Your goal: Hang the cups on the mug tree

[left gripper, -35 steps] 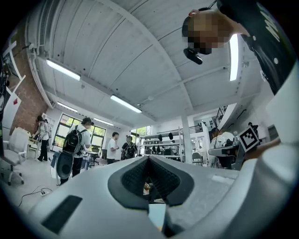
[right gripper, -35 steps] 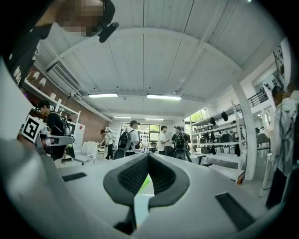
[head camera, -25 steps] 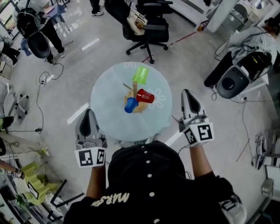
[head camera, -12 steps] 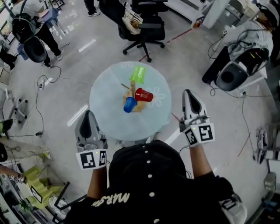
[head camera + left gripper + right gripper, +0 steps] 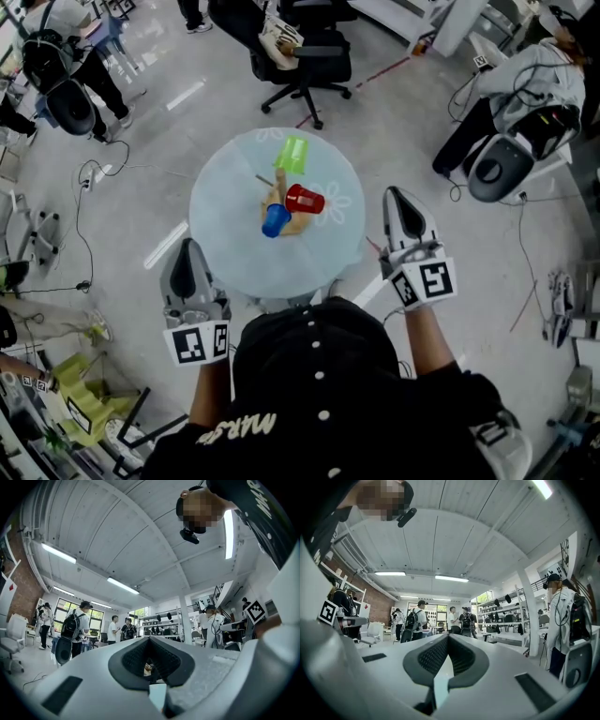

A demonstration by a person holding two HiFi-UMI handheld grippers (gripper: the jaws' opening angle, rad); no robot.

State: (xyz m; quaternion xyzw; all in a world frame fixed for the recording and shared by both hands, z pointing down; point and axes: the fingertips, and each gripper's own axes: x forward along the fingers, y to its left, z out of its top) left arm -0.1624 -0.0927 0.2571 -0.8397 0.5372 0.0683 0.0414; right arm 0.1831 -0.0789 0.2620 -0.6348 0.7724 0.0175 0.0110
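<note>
Head view: green cup [image 5: 294, 154], red cup [image 5: 305, 199] & blue cup [image 5: 276, 220] all look hung on the mug tree [image 5: 281, 187] mid-table [image 5: 225, 230], left gripper [image 5: 192, 248] & right gripper [image 5: 397, 199] wait at its near edge, jaws closed on nothing, so job prob done.

Green cup [image 5: 294, 155] is showing lime green; red cup [image 5: 305, 200] bright red; blue cup [image 5: 276, 221] mid blue. Mug tree [image 5: 279, 190] is reading as pale tan wood. Table [image 5: 225, 225] is appearing pale blue-white, carrying a faint white flower pattern. Left gripper [image 5: 190, 244] and right gripper [image 5: 398, 193] are showing light grey shells. Left cube [image 5: 197, 342] and right cube [image 5: 425, 281] are showing black-and-white square markers. Pads [image 5: 432, 657] are showing black with a dotted texture.
</note>
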